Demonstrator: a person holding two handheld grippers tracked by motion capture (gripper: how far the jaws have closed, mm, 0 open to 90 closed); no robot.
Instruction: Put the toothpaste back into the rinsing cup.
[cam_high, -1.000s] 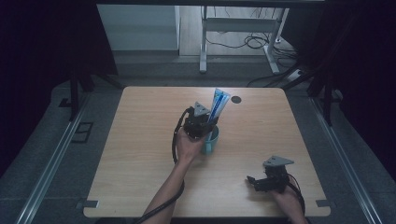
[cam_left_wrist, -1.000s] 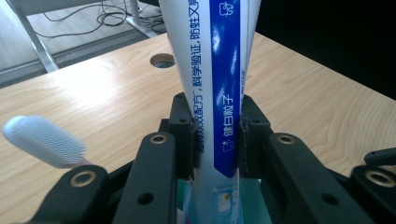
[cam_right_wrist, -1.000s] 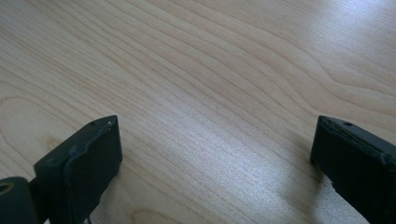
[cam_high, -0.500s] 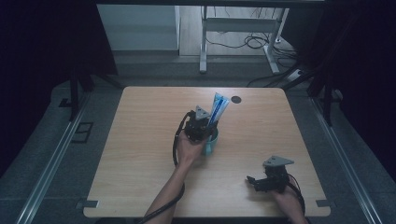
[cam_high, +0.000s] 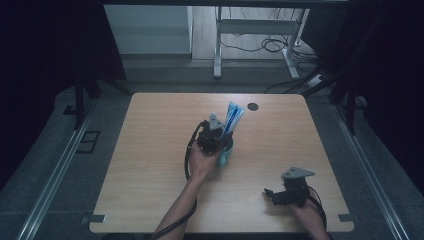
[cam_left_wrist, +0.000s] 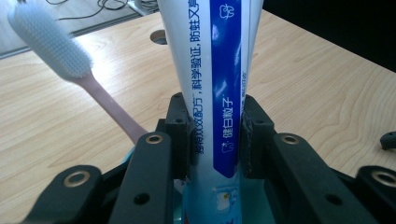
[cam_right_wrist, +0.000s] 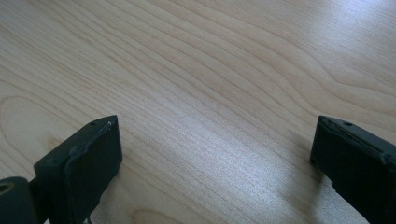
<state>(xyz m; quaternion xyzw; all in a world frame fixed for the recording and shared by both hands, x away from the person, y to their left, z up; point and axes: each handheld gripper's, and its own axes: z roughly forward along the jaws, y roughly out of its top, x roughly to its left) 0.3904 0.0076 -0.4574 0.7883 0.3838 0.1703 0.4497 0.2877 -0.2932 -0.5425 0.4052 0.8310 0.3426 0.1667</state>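
Left gripper (cam_left_wrist: 215, 140) clamped on upright toothpaste tube (cam_left_wrist: 212, 79) (long axis vertical) in cup (cam_high: 224, 153); right gripper (cam_high: 270, 193) at 5 o'clock, open, empty.

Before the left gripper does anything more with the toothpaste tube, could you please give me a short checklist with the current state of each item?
1. Left gripper closed on the toothpaste tube: ok, both jaws press its sides.
2. Tube seated in the cup: cannot tell, its lower end is hidden behind the jaws.
3. Toothbrush free of the jaws: ok, it leans off to one side of them.
4. Right gripper out of the way: ok, open over bare table, apart from the cup.
5. Cup steadied: not ok, nothing holds it.
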